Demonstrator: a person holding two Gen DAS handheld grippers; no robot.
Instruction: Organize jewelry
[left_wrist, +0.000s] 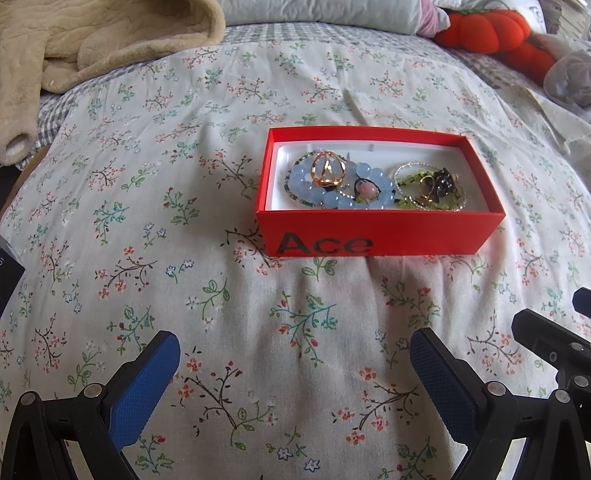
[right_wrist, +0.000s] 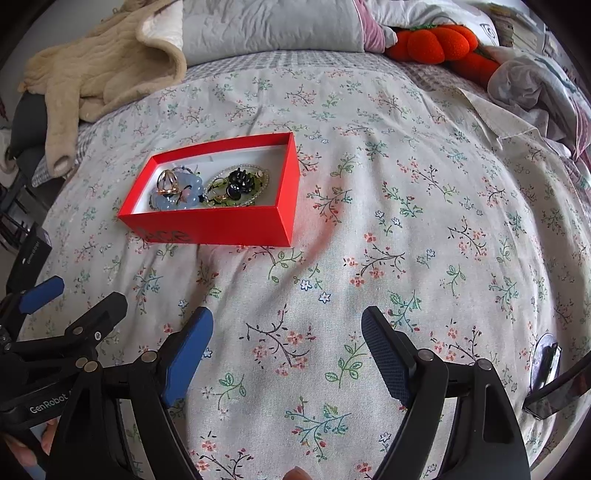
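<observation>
blue pads of my left gripper sit closest to the lens, spread wide apart with nothing between them, hovering over the floral bedsheet. my right gripper is likewise spread wide and holding nothing, over the same sheet, and from its camera i can see the left gripper's black frame low at the left edge. ahead of both sits the red box, marked "ace" on its near wall, resting flat on the sheet and well apart from either gripper. inside it i see the jewelry heaped on a white lining: a blue bead bracelet with a gold ring lying on top, a green bead bracelet just beside it to the right, and a dark flower-shaped piece lying on that. a beige blanket lies crumpled at the far left, and an orange plush toy rests at the far right by a grey pillow.
</observation>
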